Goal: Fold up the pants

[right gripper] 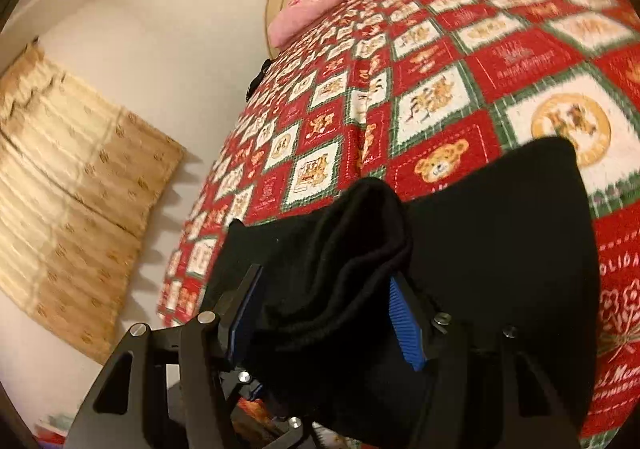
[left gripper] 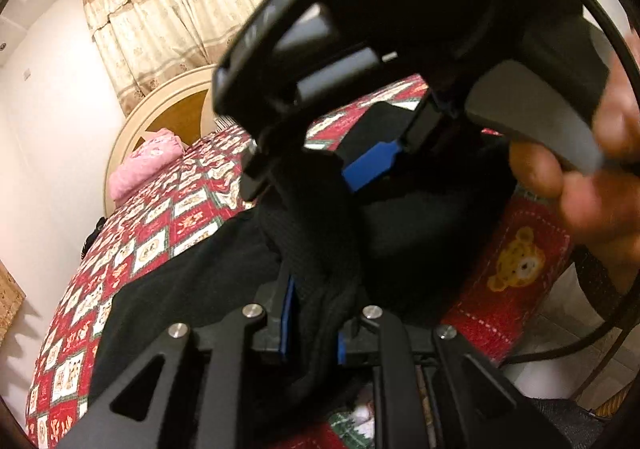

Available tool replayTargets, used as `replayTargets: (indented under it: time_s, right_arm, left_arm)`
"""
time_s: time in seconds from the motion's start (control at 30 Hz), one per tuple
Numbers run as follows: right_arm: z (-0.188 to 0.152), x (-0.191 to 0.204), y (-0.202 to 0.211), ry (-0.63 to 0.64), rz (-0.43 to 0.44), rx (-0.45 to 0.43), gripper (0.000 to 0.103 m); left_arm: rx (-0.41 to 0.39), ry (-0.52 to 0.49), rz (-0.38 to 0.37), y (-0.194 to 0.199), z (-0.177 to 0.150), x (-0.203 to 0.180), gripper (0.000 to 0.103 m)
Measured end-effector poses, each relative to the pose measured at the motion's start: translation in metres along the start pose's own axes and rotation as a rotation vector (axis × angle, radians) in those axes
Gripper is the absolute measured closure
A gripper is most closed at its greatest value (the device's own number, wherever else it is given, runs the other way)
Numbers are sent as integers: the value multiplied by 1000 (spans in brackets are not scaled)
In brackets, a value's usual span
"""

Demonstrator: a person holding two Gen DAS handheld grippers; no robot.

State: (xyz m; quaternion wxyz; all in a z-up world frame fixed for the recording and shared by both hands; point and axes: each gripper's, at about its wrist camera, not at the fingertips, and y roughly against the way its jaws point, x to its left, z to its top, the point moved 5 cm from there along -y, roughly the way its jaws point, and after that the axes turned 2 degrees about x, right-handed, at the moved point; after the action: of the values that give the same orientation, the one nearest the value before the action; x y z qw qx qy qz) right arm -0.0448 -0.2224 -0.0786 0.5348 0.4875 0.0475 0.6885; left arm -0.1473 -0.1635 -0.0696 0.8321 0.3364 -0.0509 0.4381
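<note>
While your left gripper pinches a bunch of the black pants, right gripper at 12 o'clock stands half-wide, pants fabric loose between its pads

A home bedroom, it seems: a bed with round headboard, pink pillow at the far end, curtains beyond.

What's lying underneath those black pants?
Under the black pants lies a red, white and green patchwork bedspread with teddy-bear squares. The part of the bedspread beneath the fabric is covered, so anything there cannot be seen.
</note>
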Motion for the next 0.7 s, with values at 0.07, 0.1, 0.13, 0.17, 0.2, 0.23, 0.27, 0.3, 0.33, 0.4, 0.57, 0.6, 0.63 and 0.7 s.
replayTargets:
  time_s: [0.07,0.1,0.13,0.17,0.2,0.23,0.27,0.3,0.33,0.4,0.57,0.6,0.63,0.7]
  right_arm:
    - [-2,2,0,52,-49,-4,64]
    - [-3,3,0,77,-76,-3,68]
    - [-3,2,1,91,-89,-3,70]
    - [-4,1,4,97,-84,-11,73]
    - [-2,0,5,100,-82,-14,73]
    - [-1,-1,5,105,-81,-16,75]
    - [1,-2,9,113,-76,-24,77]
    - [2,-2,11,119,-71,-31,77]
    - [3,-1,14,128,-65,-38,78]
    - [4,-1,19,140,-58,-50,78]
    - [10,-3,35,177,-60,-85,79]
    - [11,-5,39,182,-64,-92,79]
    - [12,-6,42,186,-68,-98,79]
    - [16,-13,52,195,-82,-123,81]
  left_arm:
    - [16,5,-5,-3,2,1,86]
    - [21,5,-5,-2,3,0,86]
    - [28,4,-5,-1,5,0,86]
    - [36,8,-9,-4,8,1,85]
    - [41,15,-16,-3,10,1,85]
    - [45,27,-29,-3,12,1,85]
    - [46,35,-38,-3,12,2,85]
    - [47,45,-50,-2,15,2,85]
    - [47,53,-62,-1,18,1,85]
    - [45,65,-81,0,24,-1,85]
    - [31,66,-118,0,37,-14,84]
    - [30,66,-122,-1,40,-15,84]
    - [29,65,-126,-2,42,-17,84]
    - [27,59,-132,-5,44,-18,83]
